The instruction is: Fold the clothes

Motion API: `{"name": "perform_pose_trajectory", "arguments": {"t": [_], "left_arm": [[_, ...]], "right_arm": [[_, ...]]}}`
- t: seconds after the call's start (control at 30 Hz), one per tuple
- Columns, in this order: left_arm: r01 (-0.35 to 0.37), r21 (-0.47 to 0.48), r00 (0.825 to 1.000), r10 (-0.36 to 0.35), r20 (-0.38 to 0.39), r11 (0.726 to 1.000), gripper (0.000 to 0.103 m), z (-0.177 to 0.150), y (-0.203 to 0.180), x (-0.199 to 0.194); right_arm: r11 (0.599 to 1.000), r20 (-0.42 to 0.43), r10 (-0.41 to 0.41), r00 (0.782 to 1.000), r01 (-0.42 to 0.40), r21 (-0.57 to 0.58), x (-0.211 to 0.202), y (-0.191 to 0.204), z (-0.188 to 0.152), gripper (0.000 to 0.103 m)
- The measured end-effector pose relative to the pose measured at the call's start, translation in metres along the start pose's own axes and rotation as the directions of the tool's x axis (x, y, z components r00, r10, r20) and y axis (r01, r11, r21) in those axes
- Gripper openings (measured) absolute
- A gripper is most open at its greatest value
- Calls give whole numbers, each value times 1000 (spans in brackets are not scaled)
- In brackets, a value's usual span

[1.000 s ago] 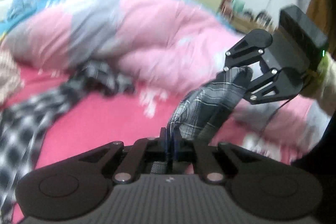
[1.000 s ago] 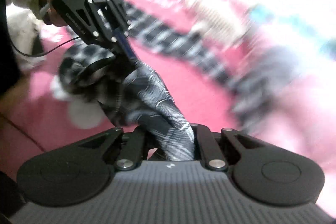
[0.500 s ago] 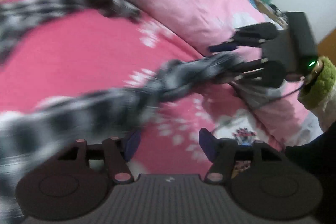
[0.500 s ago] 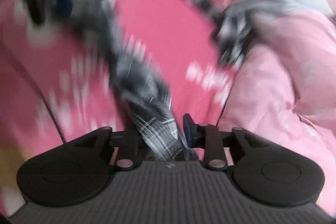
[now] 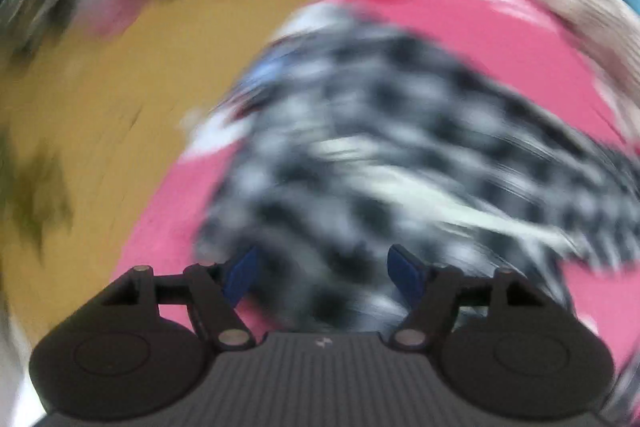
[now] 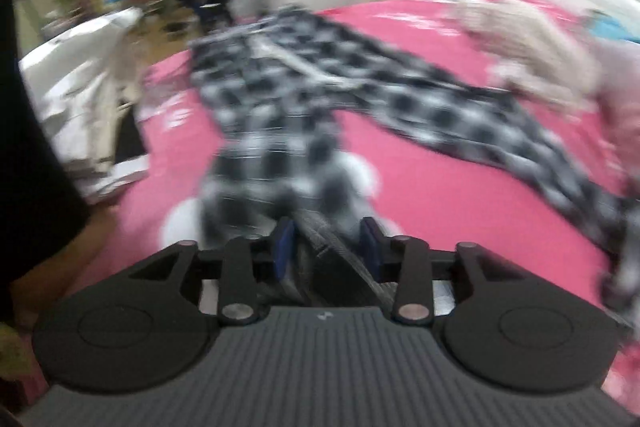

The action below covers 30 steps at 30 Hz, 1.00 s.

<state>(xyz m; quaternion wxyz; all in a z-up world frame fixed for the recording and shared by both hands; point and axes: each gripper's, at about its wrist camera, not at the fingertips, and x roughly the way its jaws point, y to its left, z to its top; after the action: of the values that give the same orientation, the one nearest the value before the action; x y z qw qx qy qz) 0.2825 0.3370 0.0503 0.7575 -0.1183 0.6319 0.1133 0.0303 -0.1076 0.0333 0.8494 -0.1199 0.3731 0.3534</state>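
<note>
On the pink bed sheet [image 6: 460, 187], checked trousers [image 6: 360, 95] run long-axis left-far to right-near. Right gripper [image 6: 326, 241] just opening, waistband loose between pads; left gripper [image 5: 324, 269] opening wide above them, empty.

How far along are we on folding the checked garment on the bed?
Done: the black-and-white checked garment lies spread on the pink bedsheet. In hand: nothing gripped. The left gripper is open above it; the right gripper has just been opening, cloth loose between its jaws. Left: every fold; none shows yet.
</note>
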Motion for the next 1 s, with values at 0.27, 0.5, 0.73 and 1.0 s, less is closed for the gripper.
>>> {"name": "perform_pose_trajectory", "arguments": {"t": [0.27, 0.5, 0.73, 1.0], "left_arm": [[6, -243, 999, -15, -32, 970, 77, 4, 41, 48], [42, -391, 999, -28, 43, 920, 77, -4, 66, 62], [101, -422, 993, -69, 91, 901, 76, -22, 77, 51], [124, -389, 990, -84, 118, 913, 48, -40, 79, 46]], "right_arm": [[982, -52, 80, 995, -88, -169, 30, 54, -6, 50], [991, -21, 48, 999, -50, -123, 42, 52, -5, 50], [950, -17, 80, 997, -82, -302, 51, 70, -9, 48], [886, -105, -4, 994, -45, -462, 75, 77, -25, 32]]}}
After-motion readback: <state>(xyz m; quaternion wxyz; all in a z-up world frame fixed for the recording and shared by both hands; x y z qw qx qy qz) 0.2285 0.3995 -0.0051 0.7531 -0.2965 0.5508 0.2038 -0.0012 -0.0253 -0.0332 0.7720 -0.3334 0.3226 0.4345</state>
